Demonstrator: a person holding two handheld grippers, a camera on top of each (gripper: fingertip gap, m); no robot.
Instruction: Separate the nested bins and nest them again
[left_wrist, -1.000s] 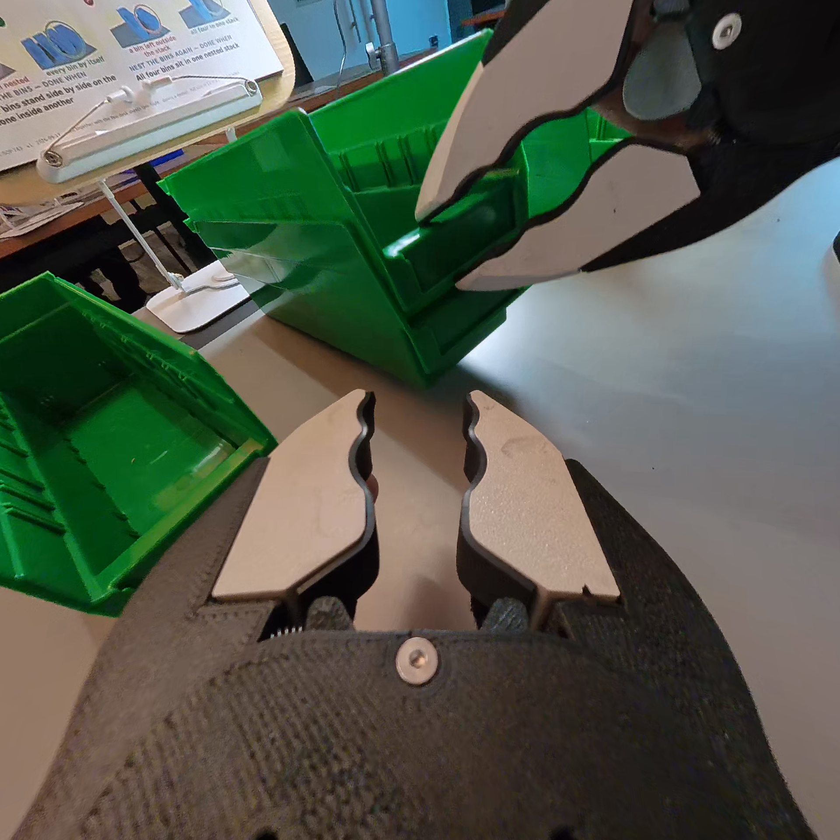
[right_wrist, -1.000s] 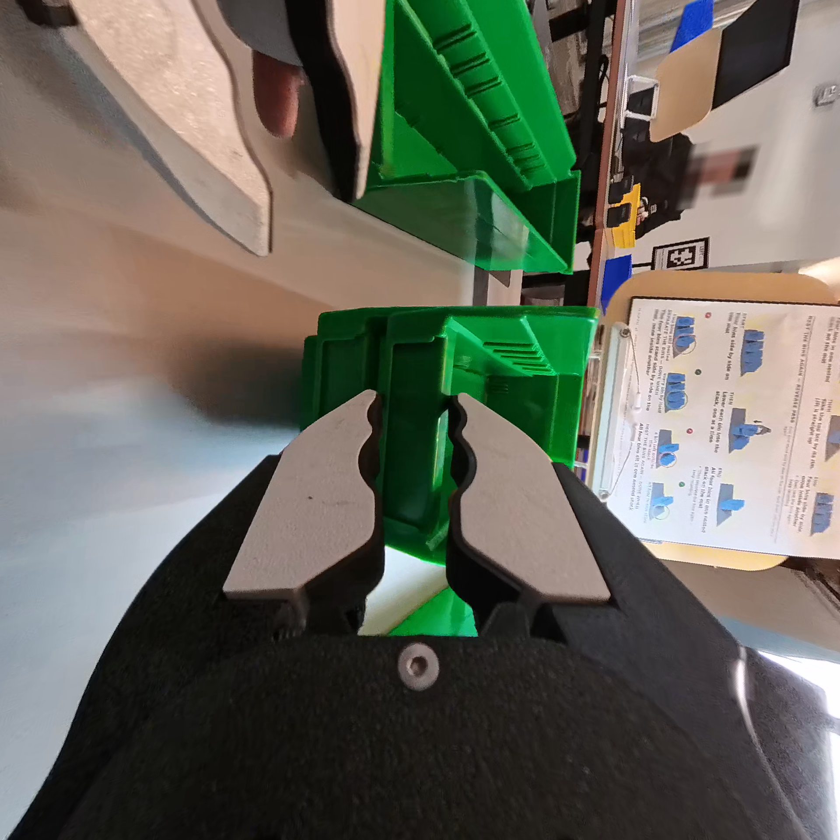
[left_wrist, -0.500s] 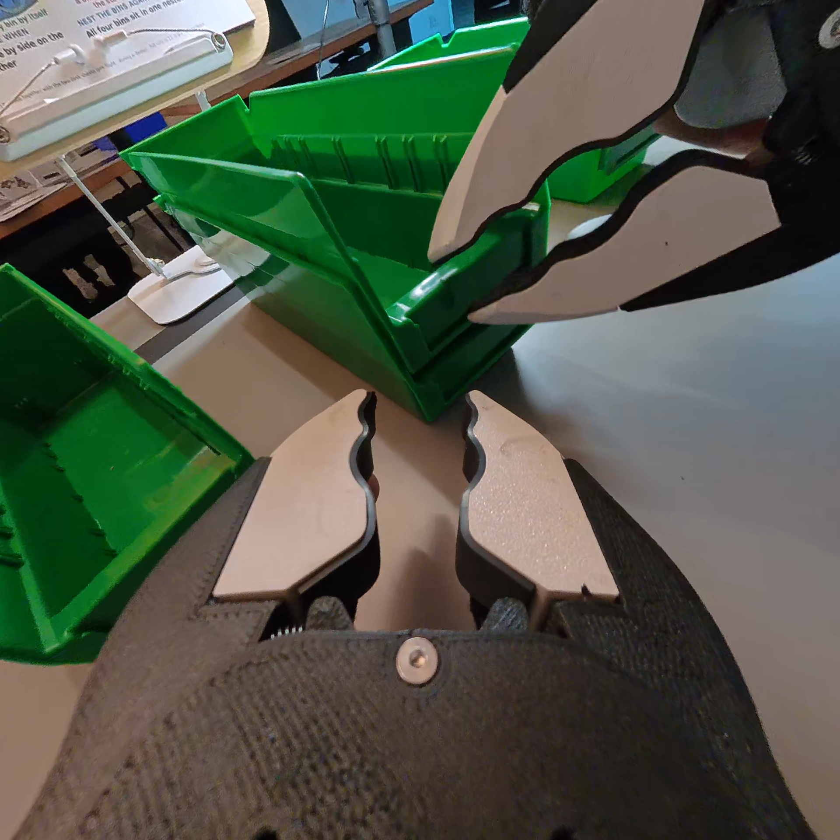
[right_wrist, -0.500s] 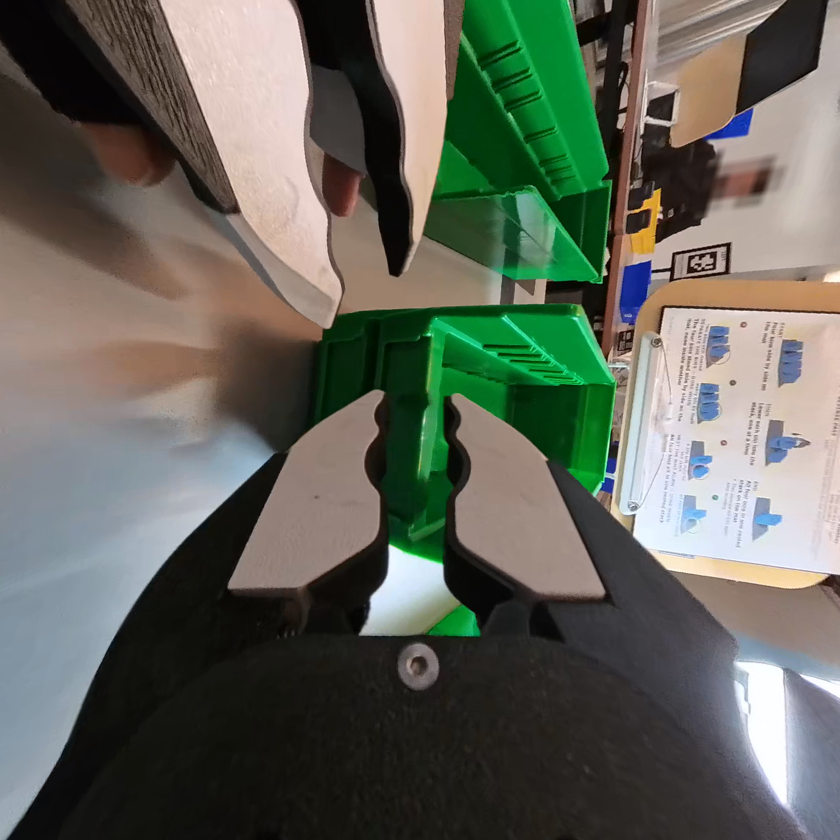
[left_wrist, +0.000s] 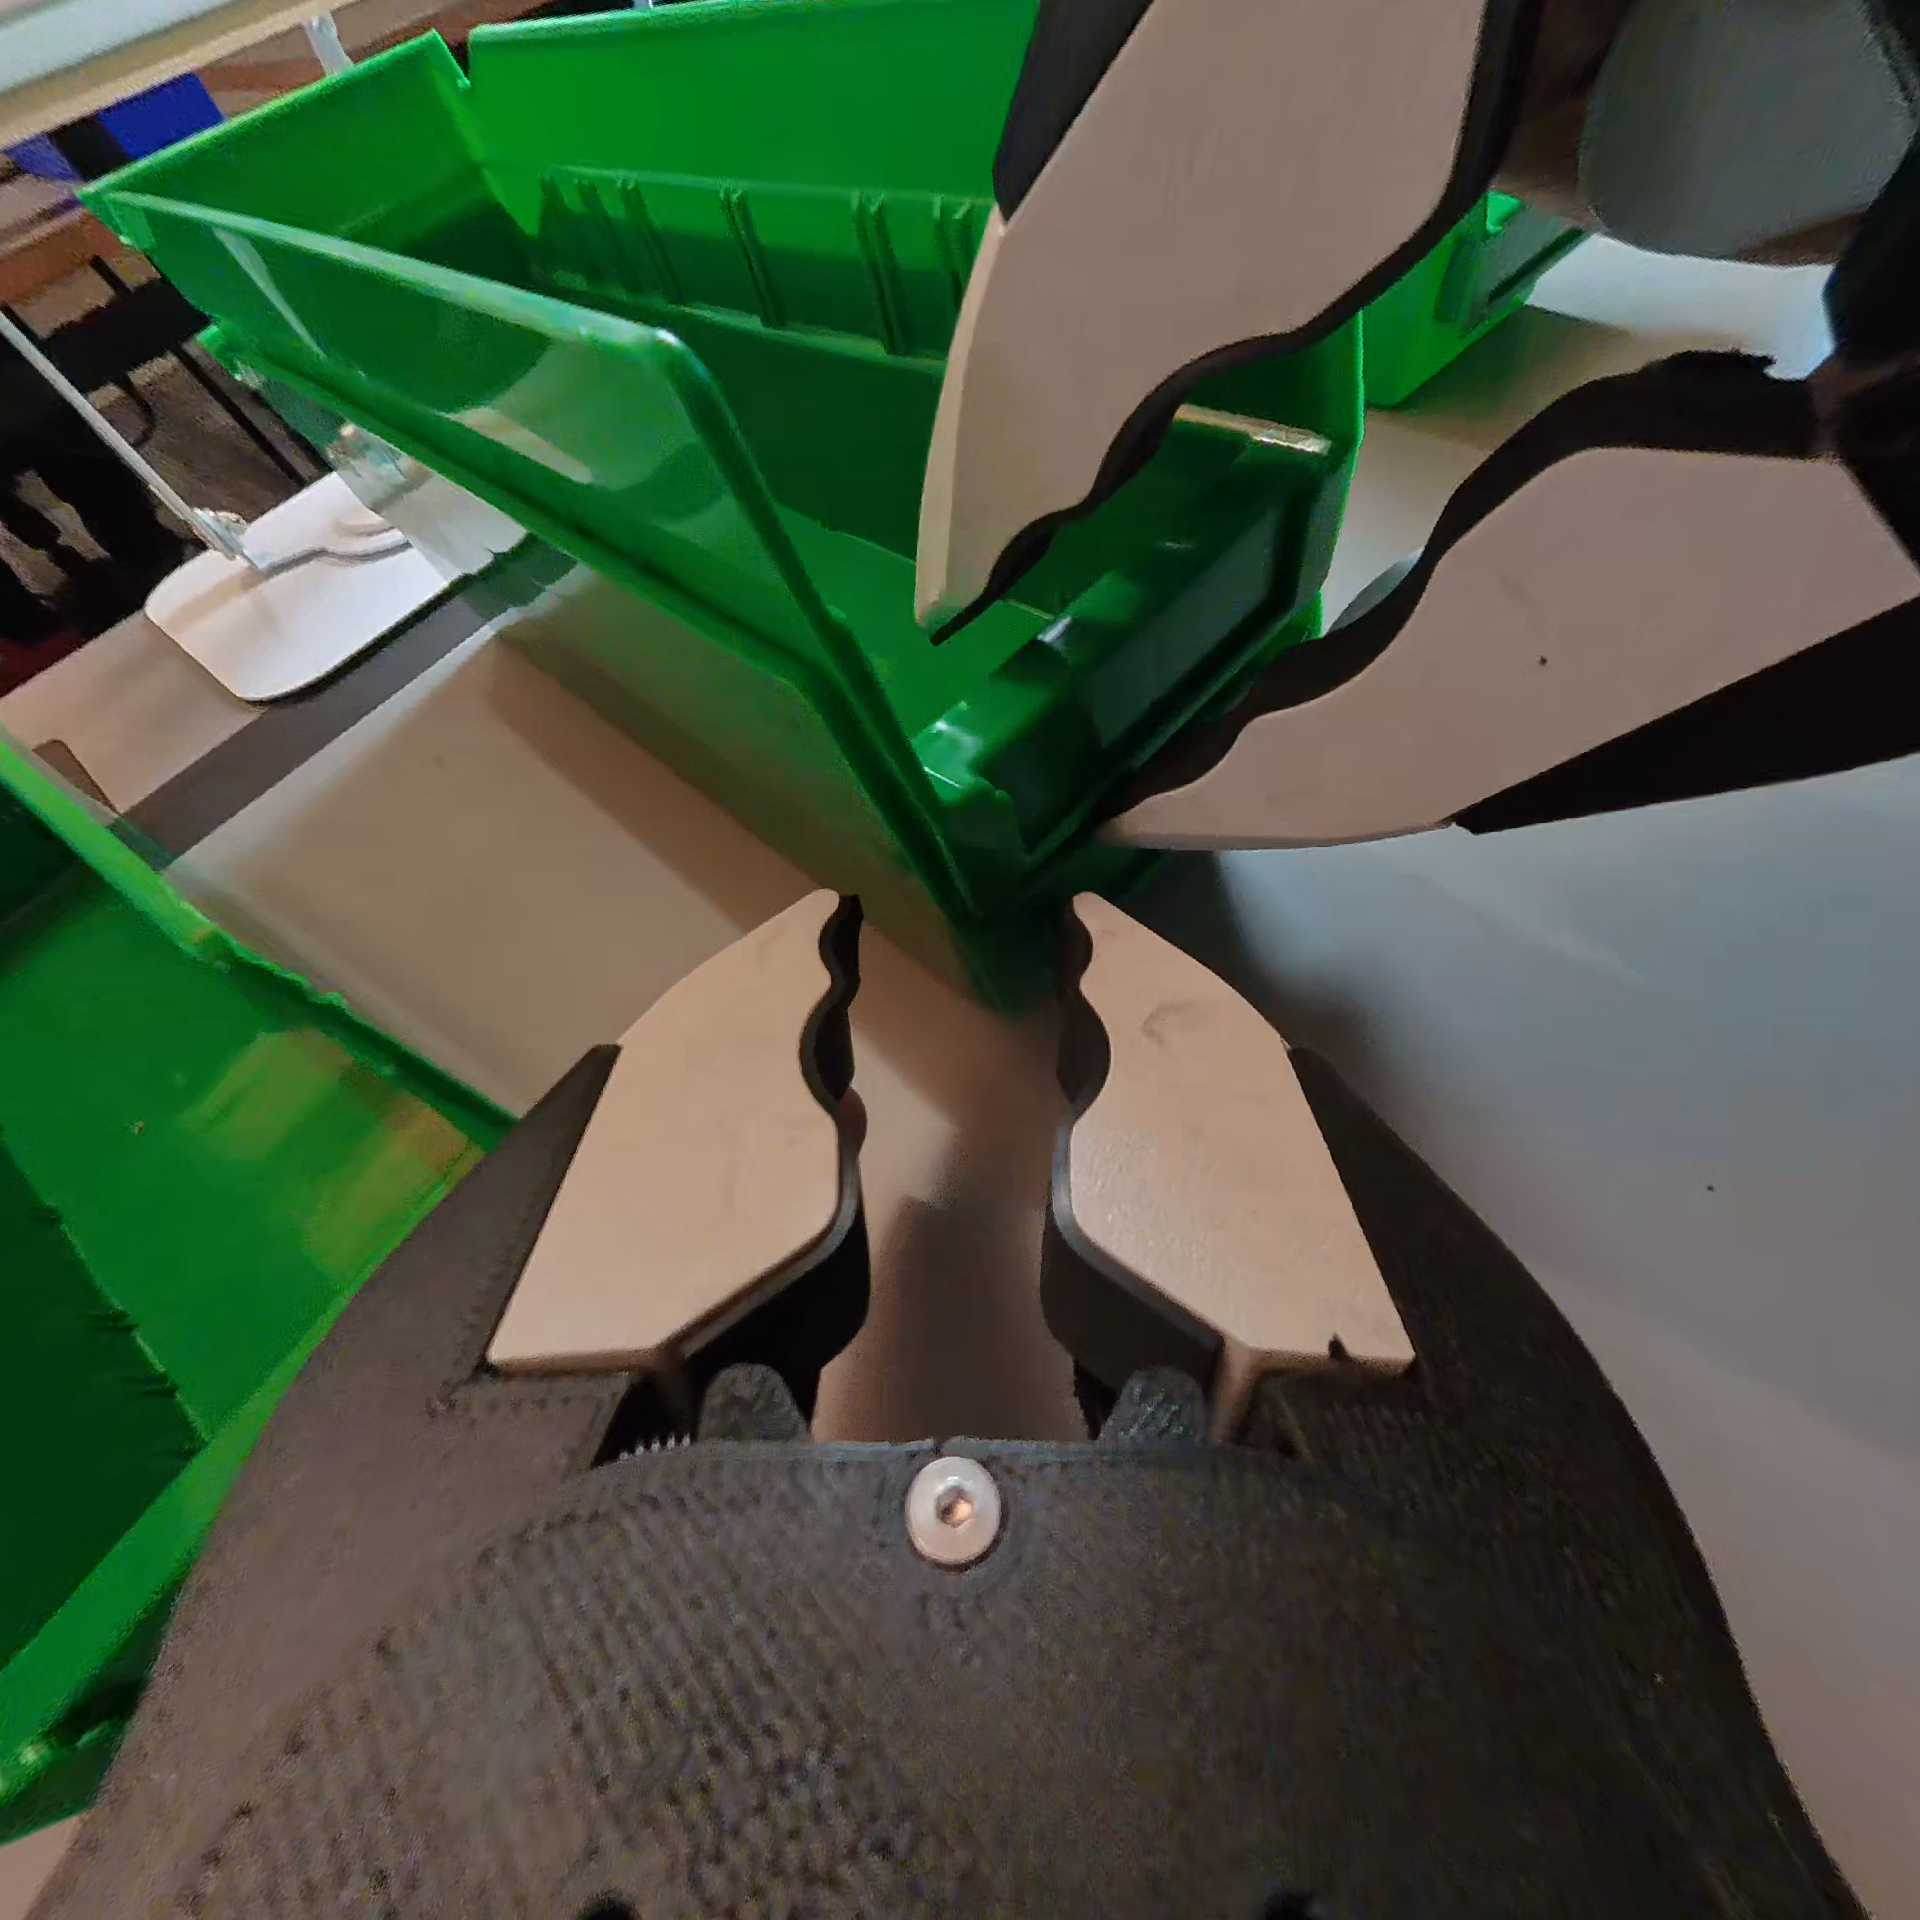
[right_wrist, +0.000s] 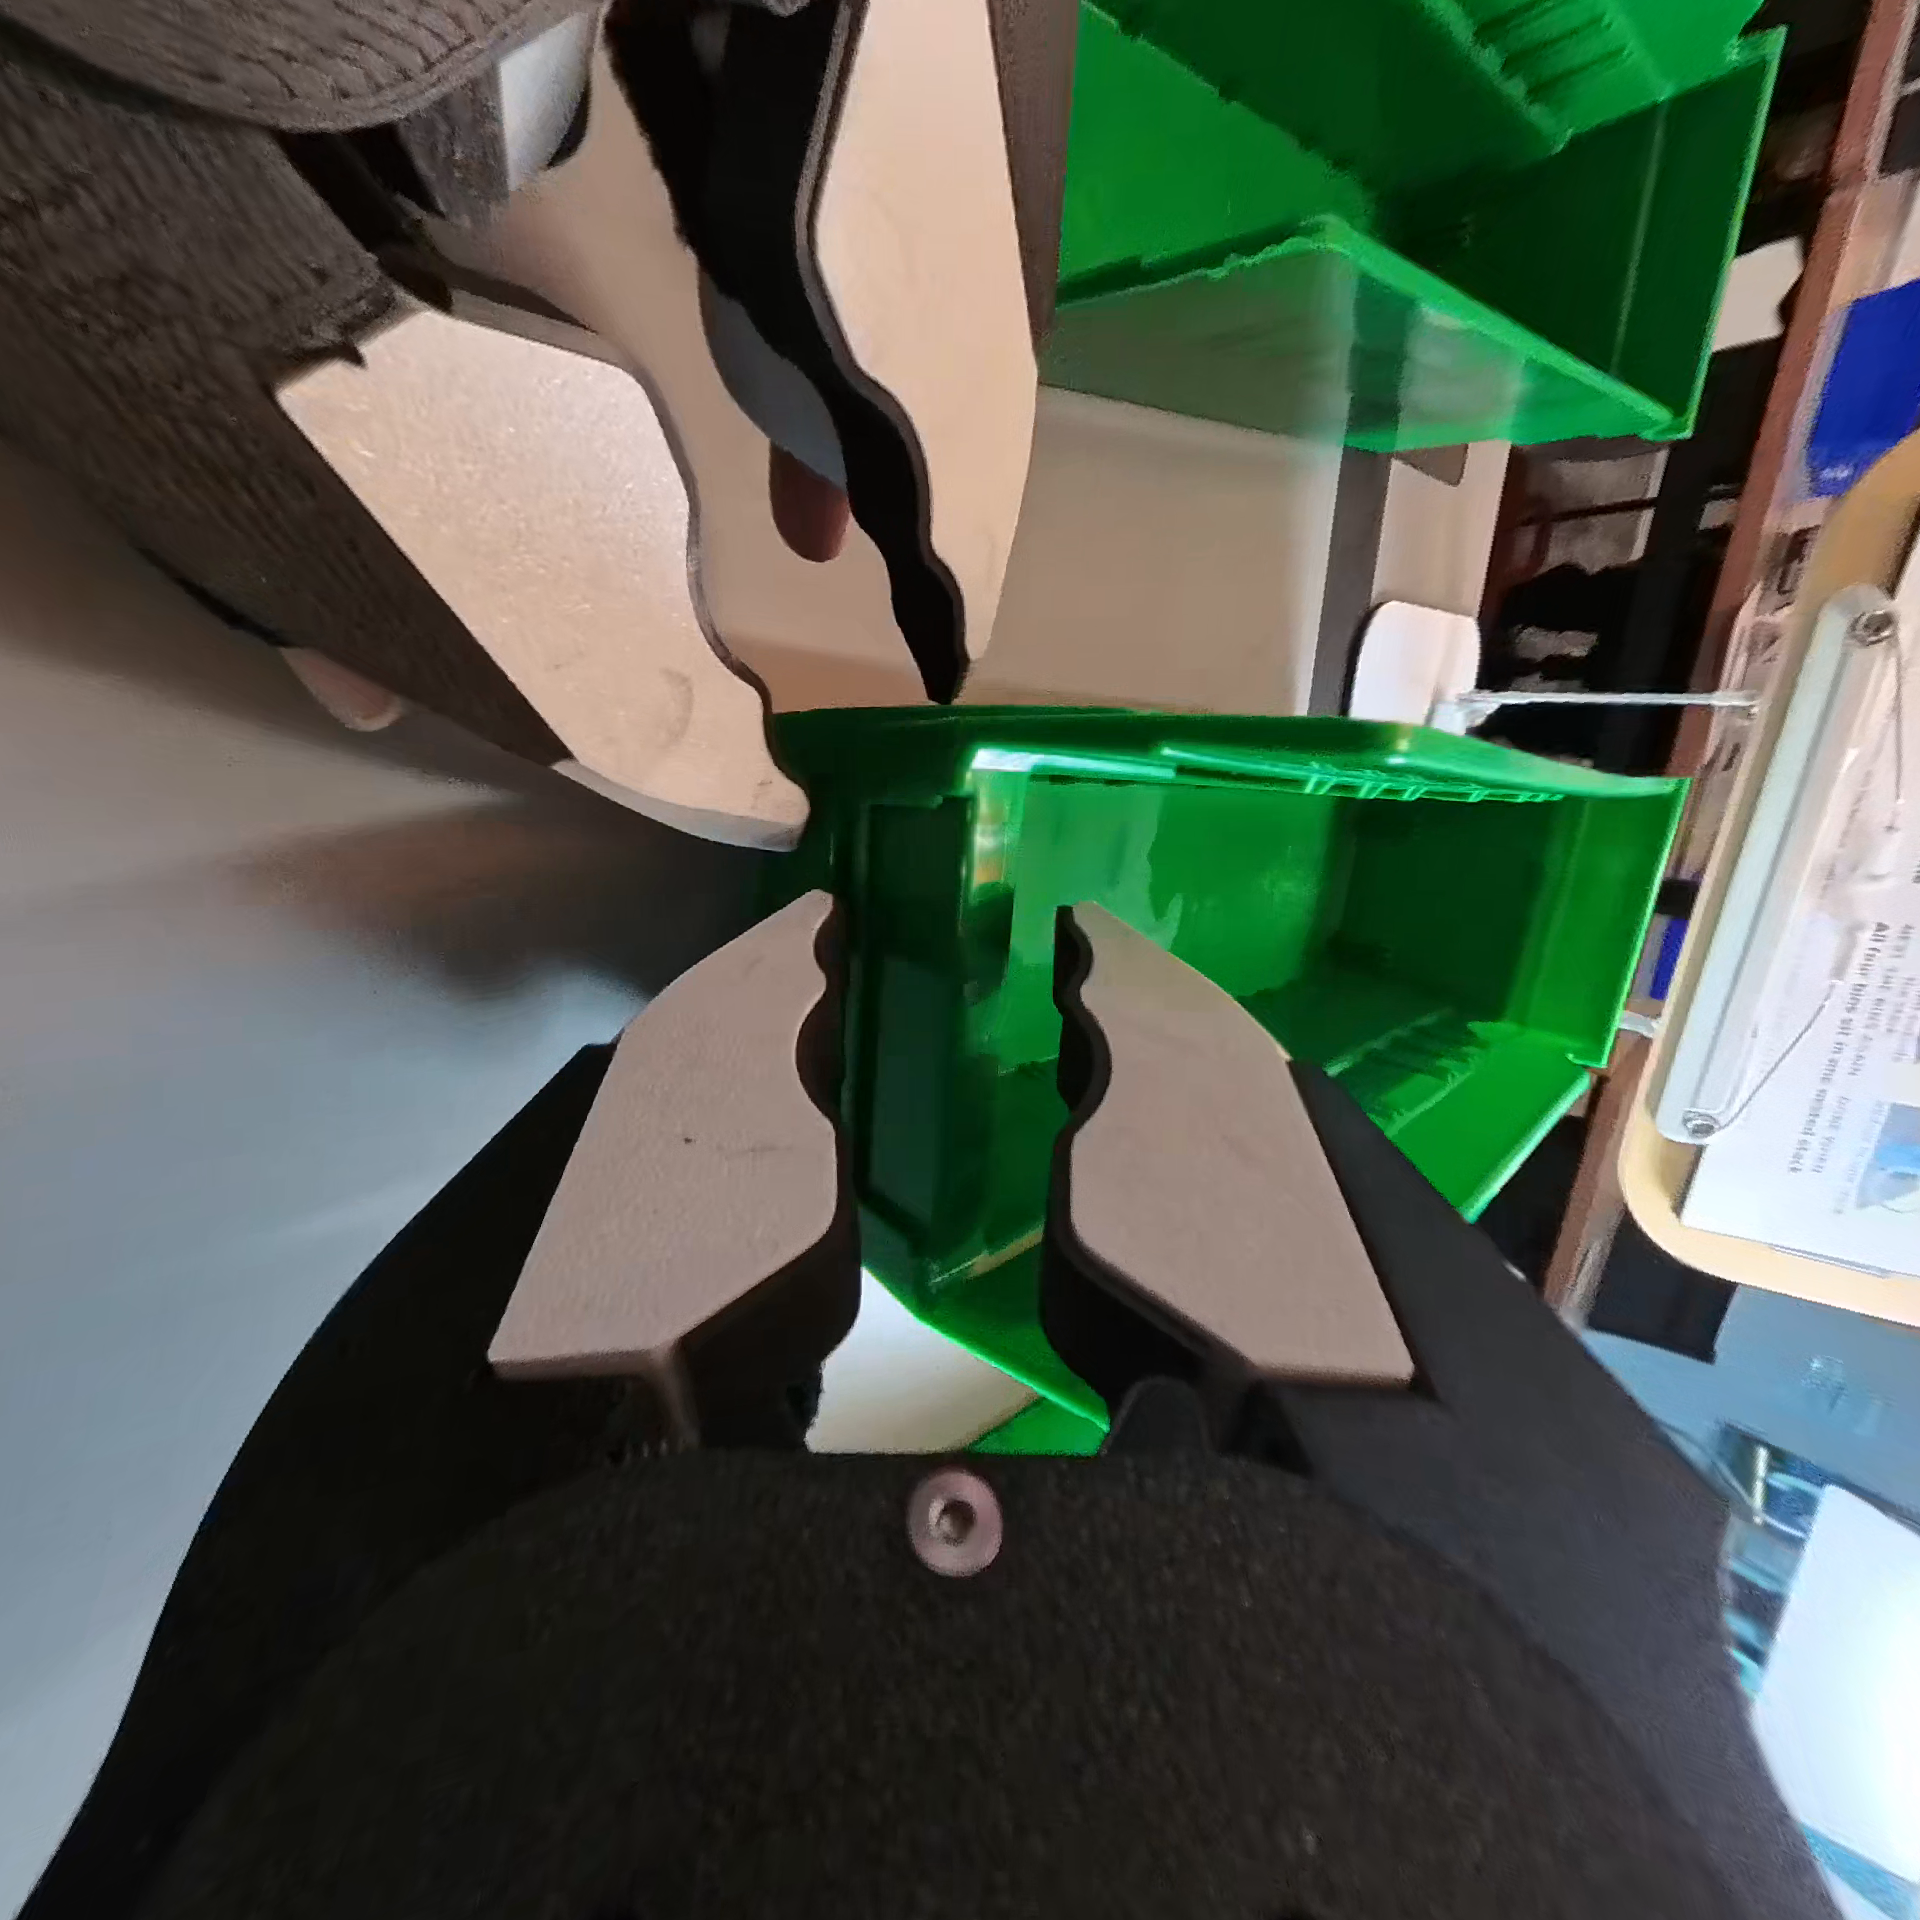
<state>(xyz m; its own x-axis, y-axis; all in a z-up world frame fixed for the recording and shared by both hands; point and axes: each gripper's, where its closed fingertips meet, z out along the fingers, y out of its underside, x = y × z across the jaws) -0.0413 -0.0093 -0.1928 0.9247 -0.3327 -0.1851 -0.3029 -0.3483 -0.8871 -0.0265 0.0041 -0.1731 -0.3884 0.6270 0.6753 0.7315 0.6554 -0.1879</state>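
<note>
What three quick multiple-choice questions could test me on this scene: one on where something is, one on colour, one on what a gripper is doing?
1. Where is the separate bin, seen from the left gripper's camera?
A. To the left, on the table
B. Hanging from the ceiling
C. Inside the stack

2. What colour are the bins?
A. Red
B. Green
C. Yellow

3. What is the right gripper doing?
A. Lying flat on the table
B. Holding a pen
C. Gripping the front wall of the top bin in the stack

Answers:
1 A: it sits apart on the table, left of the stack.
2 B: every bin shows bright green.
3 C: its two fingers stand on either side of that bin's front wall, while the left gripper is open at the stack's near corner.
</note>
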